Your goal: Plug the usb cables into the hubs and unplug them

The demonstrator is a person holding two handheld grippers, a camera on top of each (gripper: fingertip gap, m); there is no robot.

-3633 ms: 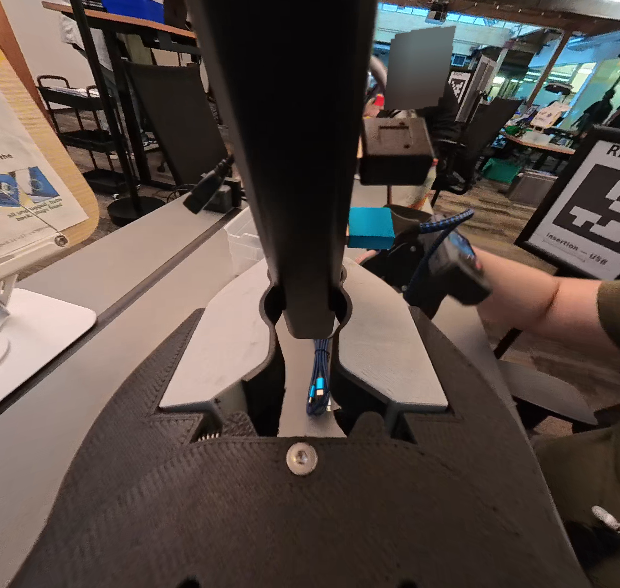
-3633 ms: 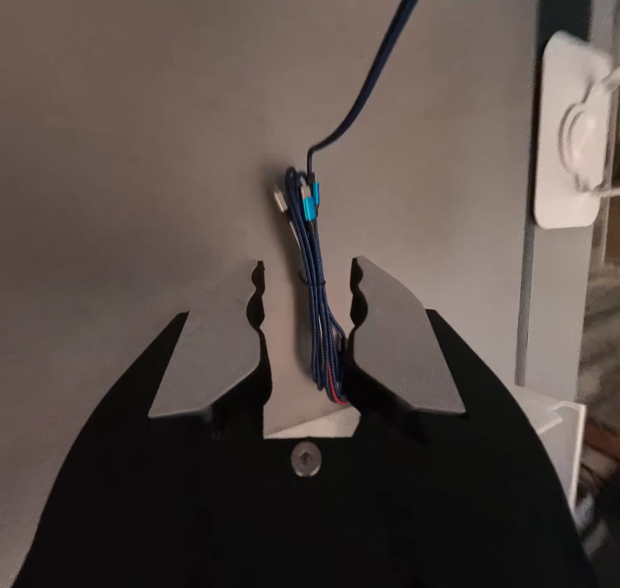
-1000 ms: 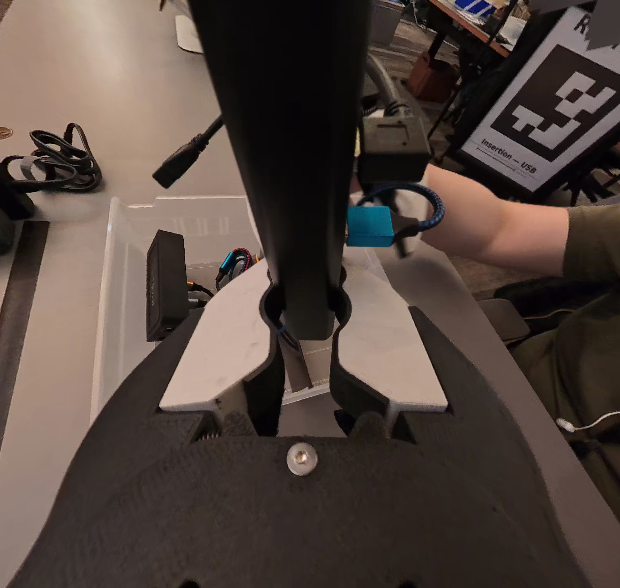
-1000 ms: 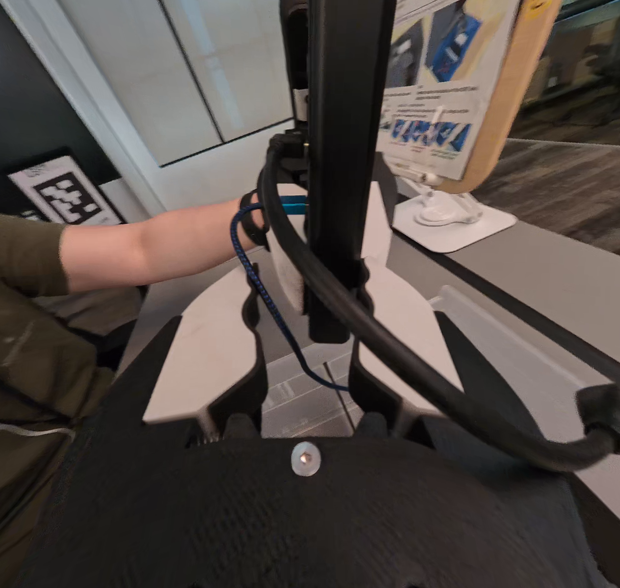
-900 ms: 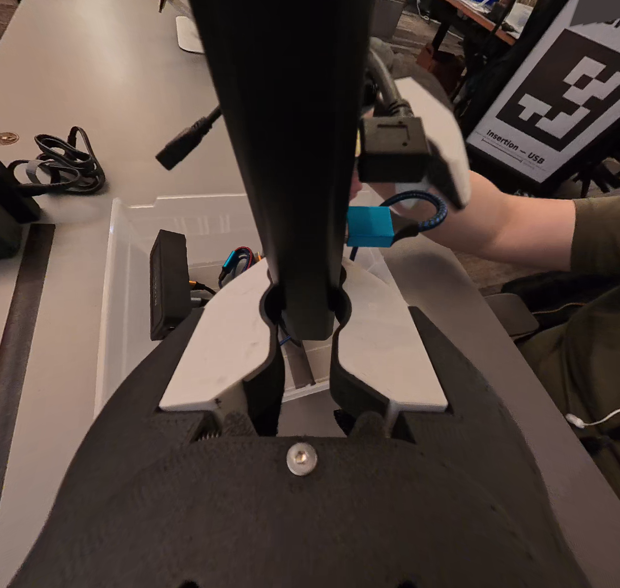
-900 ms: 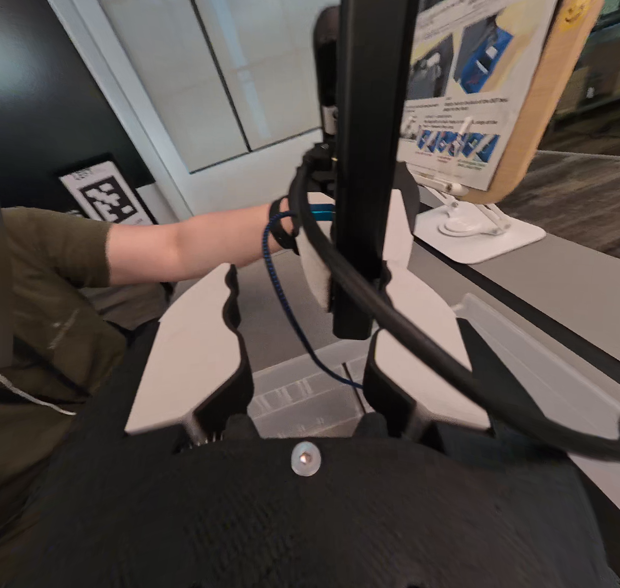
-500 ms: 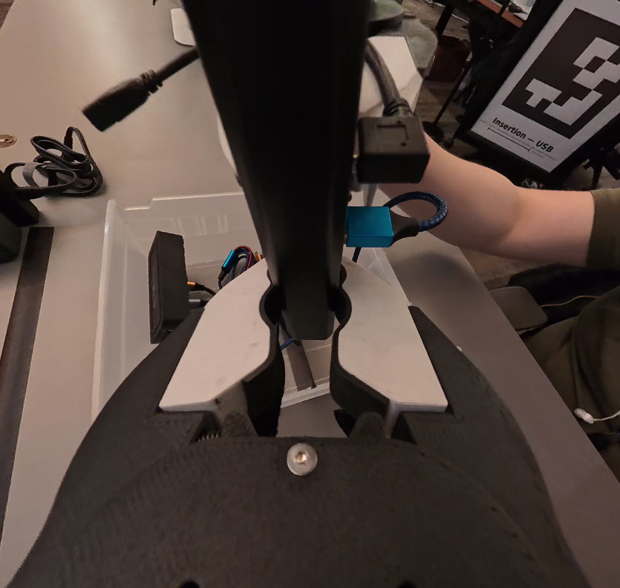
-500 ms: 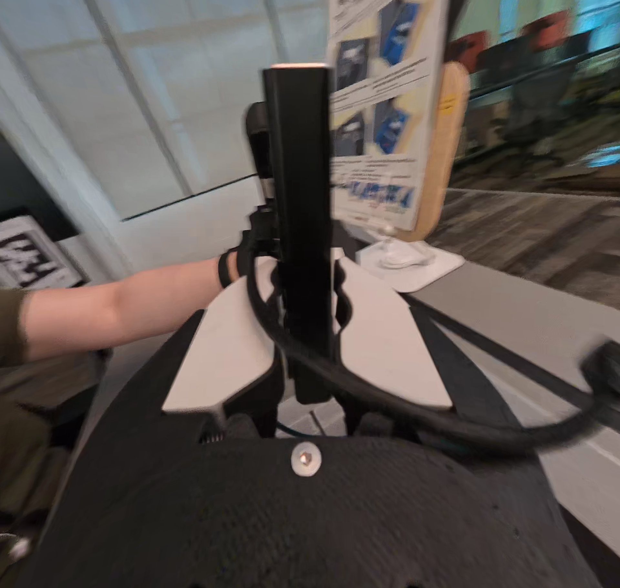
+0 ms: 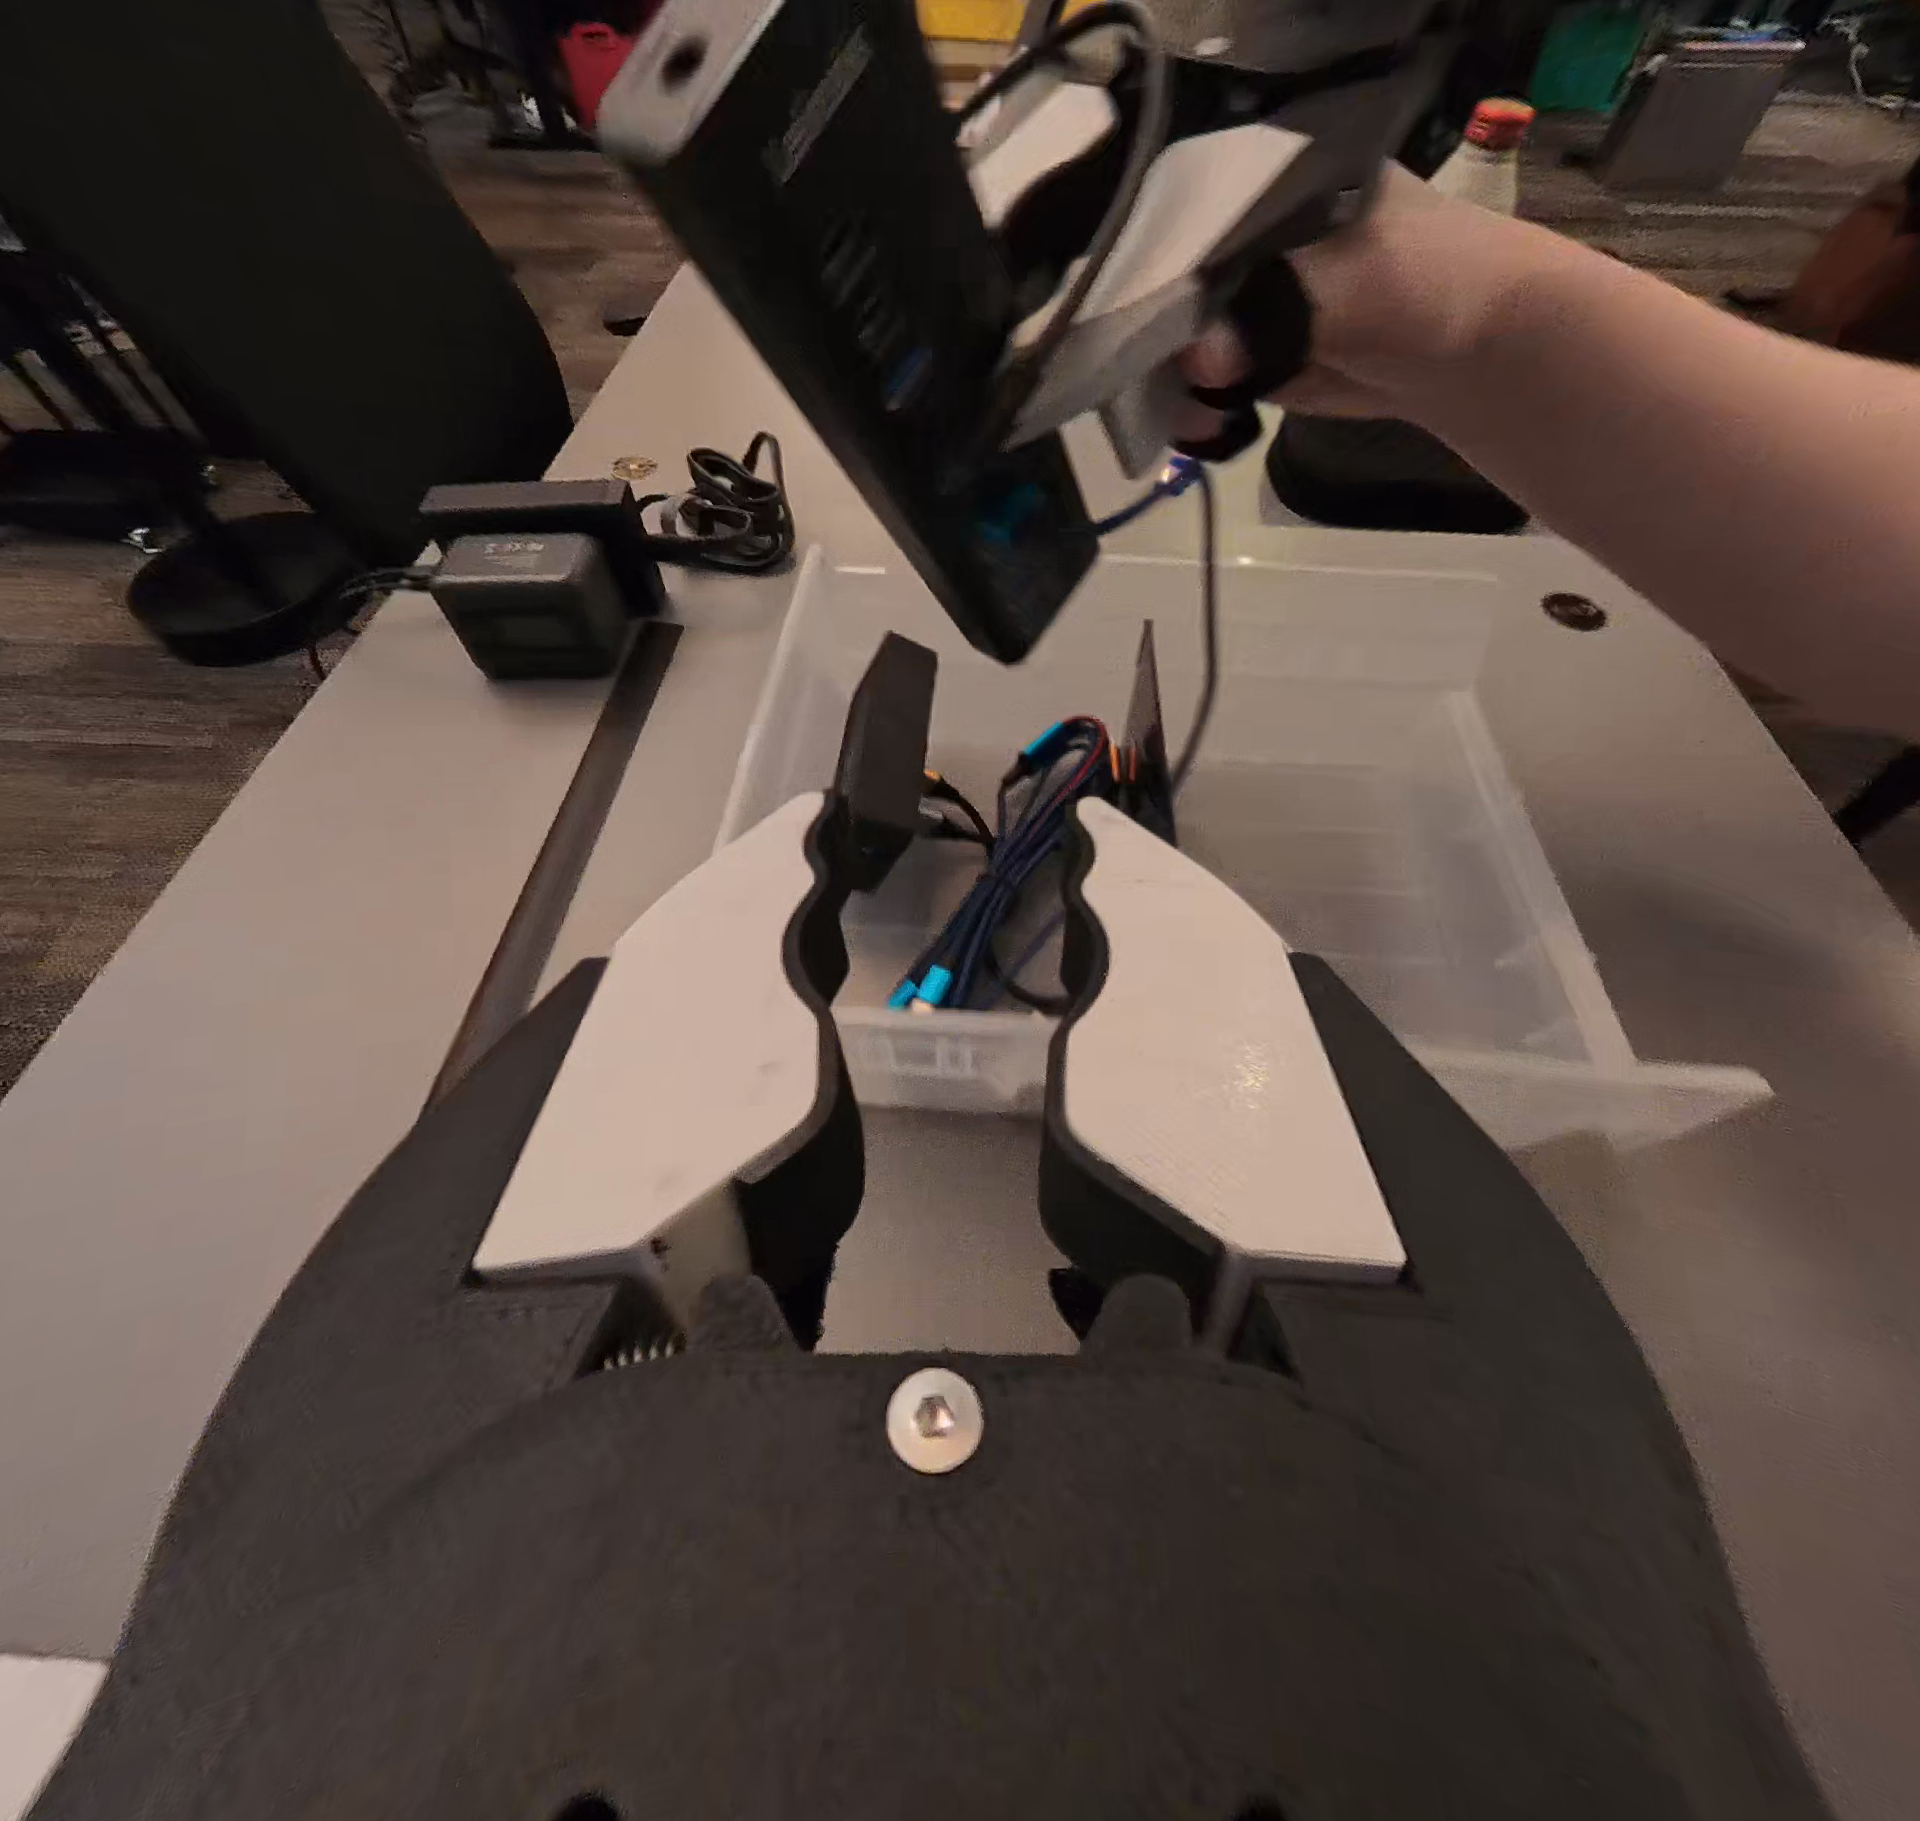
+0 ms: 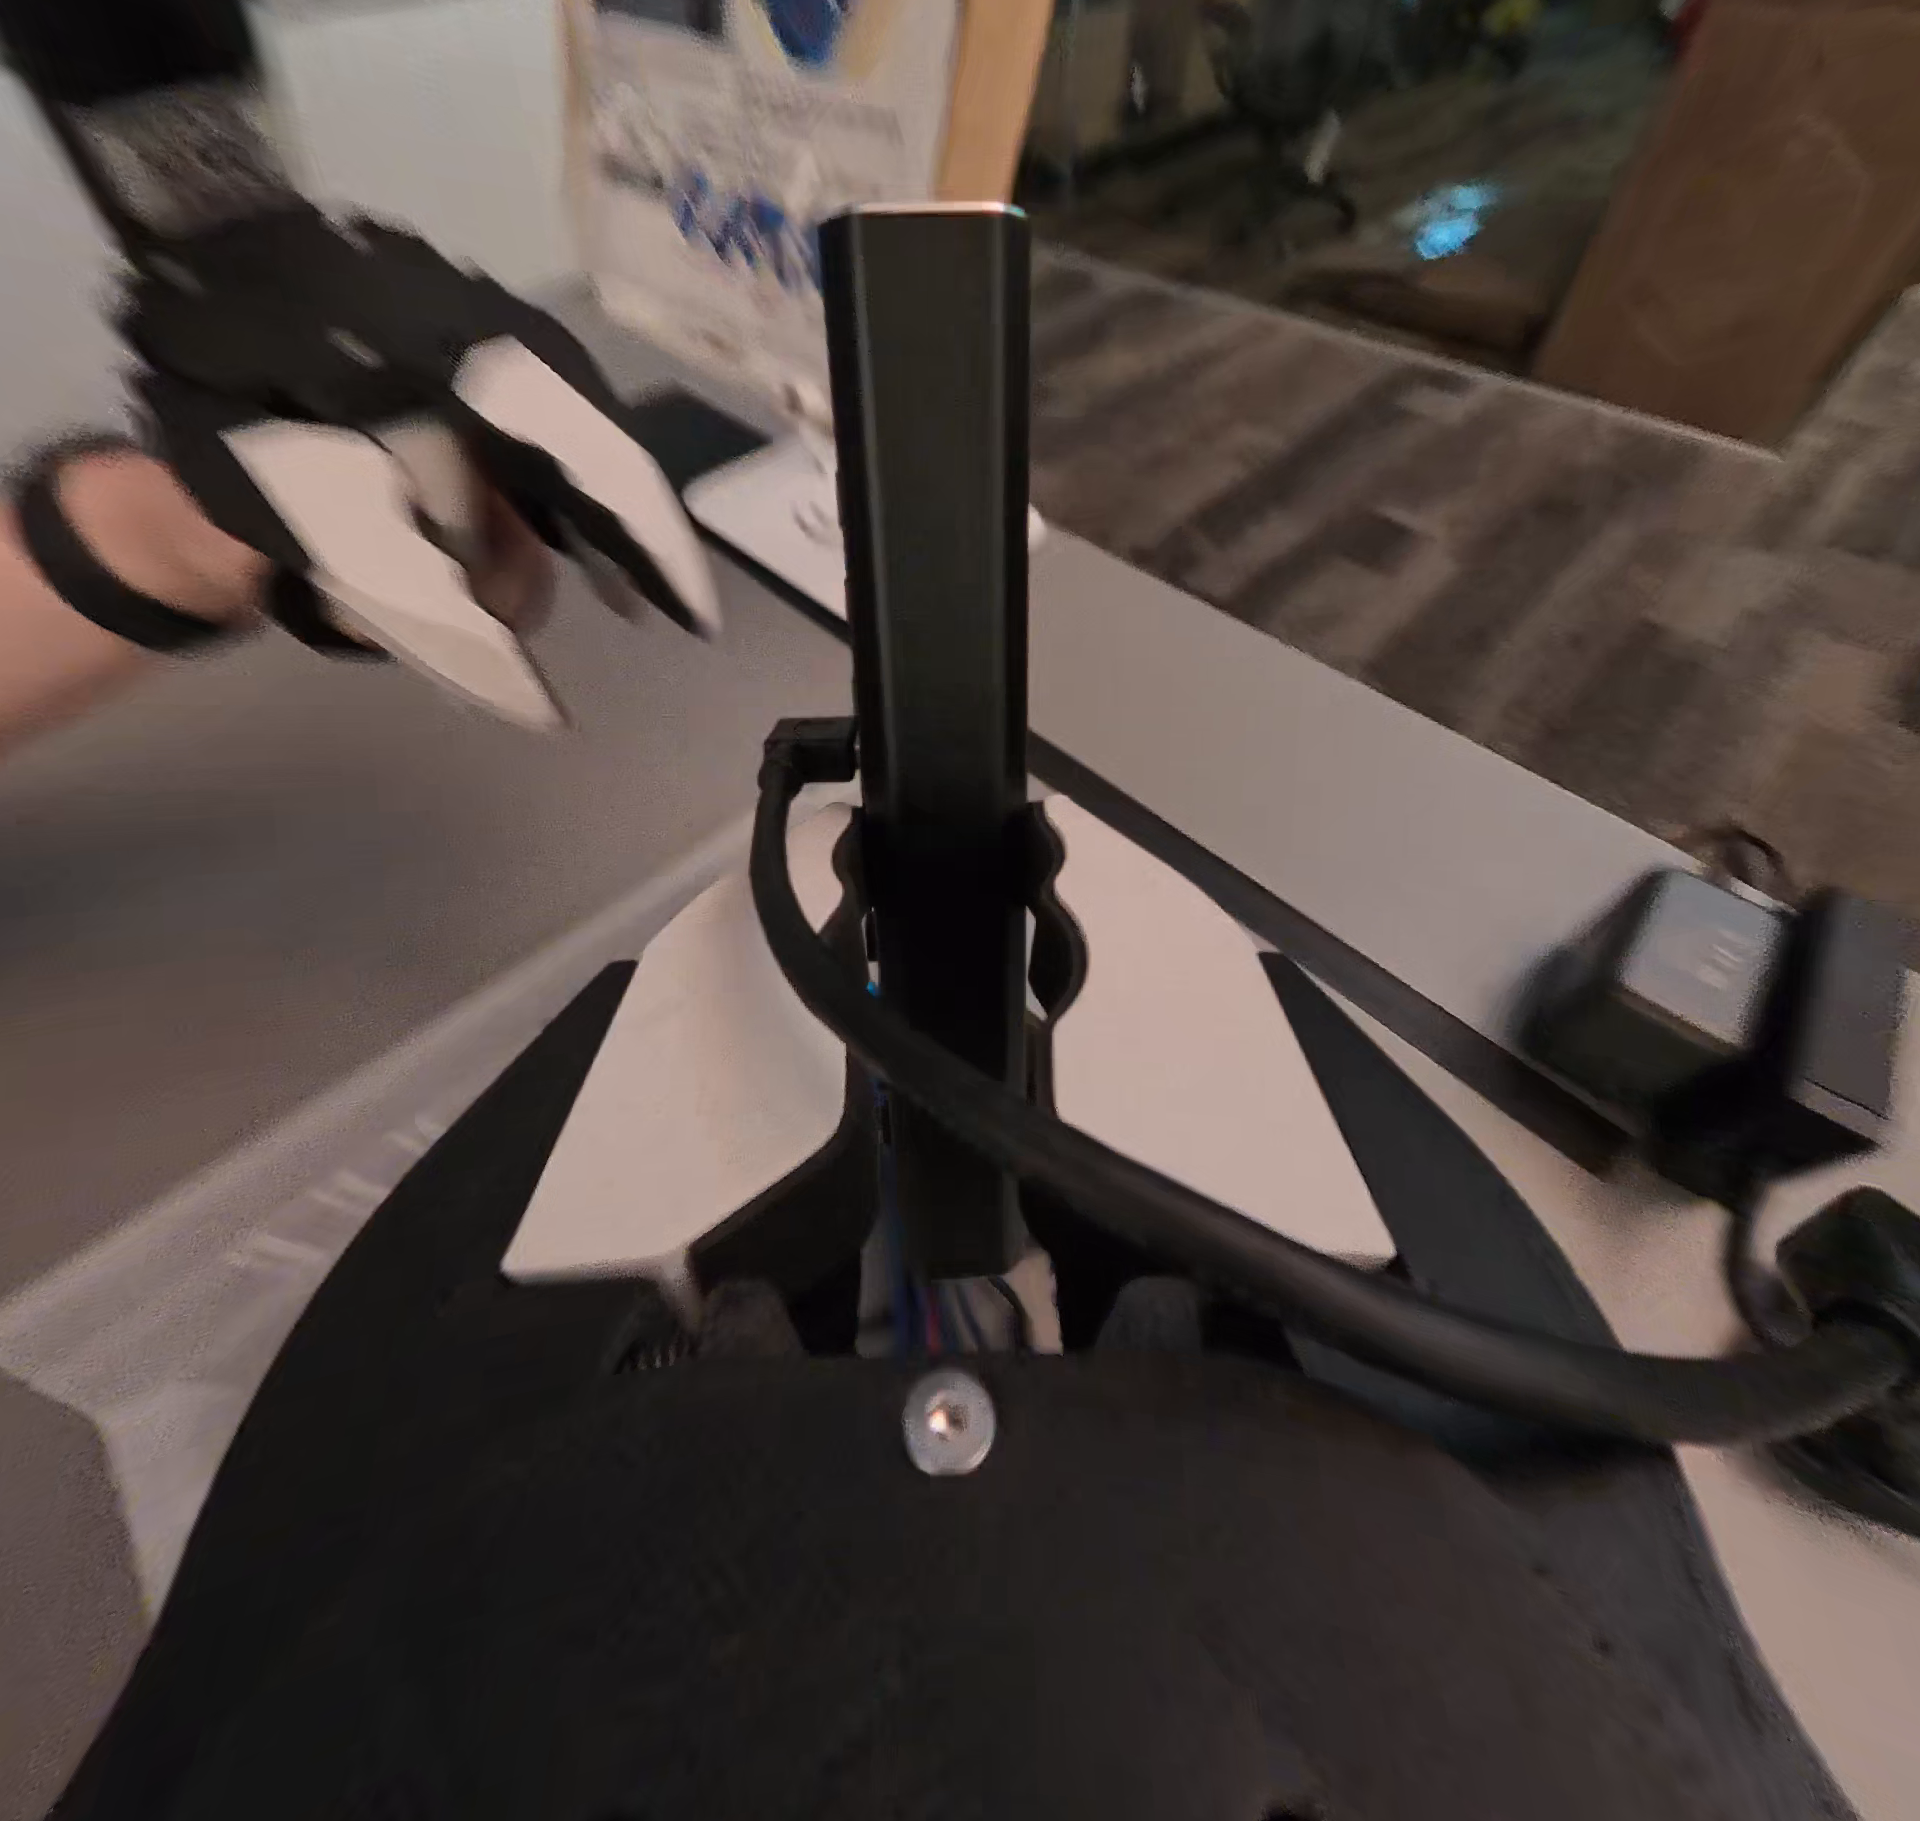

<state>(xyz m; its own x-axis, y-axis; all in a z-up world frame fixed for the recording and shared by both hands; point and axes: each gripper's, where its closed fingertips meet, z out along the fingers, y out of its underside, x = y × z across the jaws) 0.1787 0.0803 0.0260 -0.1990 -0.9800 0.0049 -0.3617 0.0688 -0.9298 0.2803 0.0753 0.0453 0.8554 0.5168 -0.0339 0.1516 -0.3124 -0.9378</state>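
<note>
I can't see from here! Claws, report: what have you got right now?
Left claw open, empty, over the bin. Right claw shut on the hub; blue cable plugged in. Nothing in the way.

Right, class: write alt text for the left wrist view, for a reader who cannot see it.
The open left claw hovers before a clear plastic bin holding blue braided USB cables. Above the bin, the right claw holds a long black rectangular USB hub tilted in the air.

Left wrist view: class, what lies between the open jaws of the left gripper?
In the left wrist view, the left gripper frames the clear bin's near wall and the blue cable bundle inside it.
</note>
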